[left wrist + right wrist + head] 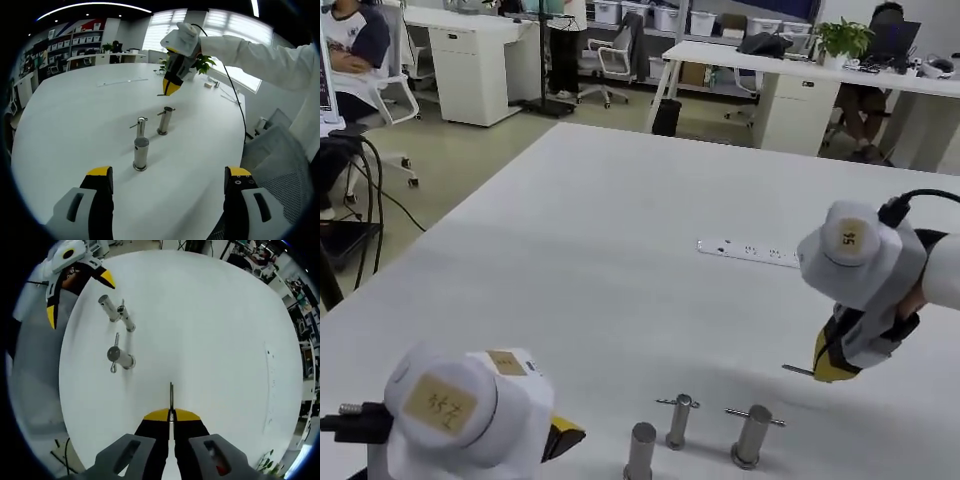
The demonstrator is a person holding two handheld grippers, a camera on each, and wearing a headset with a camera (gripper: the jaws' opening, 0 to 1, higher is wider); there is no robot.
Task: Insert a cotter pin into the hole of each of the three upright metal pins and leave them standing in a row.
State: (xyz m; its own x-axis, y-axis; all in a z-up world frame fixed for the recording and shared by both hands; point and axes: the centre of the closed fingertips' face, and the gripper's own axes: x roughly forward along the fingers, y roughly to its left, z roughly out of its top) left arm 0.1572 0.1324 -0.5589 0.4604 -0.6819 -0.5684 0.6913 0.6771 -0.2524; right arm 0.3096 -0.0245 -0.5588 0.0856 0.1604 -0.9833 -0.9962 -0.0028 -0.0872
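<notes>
1. Row of three metal pins [679, 420] standing upright at bottom centre of head view, on white table [620, 220]. Short silvery steel cylinders, each w/ wider foot at base.
2. Bare pin [641, 450], leftmost of the row: no cotter through it, partly cut off by bottom edge of frame. In L gripper view it is the nearest one, centre frame [141, 154], w/ flat dark top.
3. Mid pin [679, 420] & right pin [753, 435]: each has a thin wire cotter crosswise through the hole near the top, ends sticking out both sides.
4. R gripper [835, 368] at right-centre of head view, above table, up and to the right of the row, apart from it. Jaws closed tight on loose cotter pin [798, 370], thin wire poking out left of yellow tips. In R gripper view, cotter pin [171, 395] runs straight up from between the pressed tips, bottom centre.
5. L gripper [169, 175] at bottom of L gripper view: jaws spread wide, nothing between them. Seen in R gripper view at upper left [77, 297], just beside bare pin, not touching.
6. Power strip [748, 252] flat on table, centre-right of head view, well apart from the row.
</notes>
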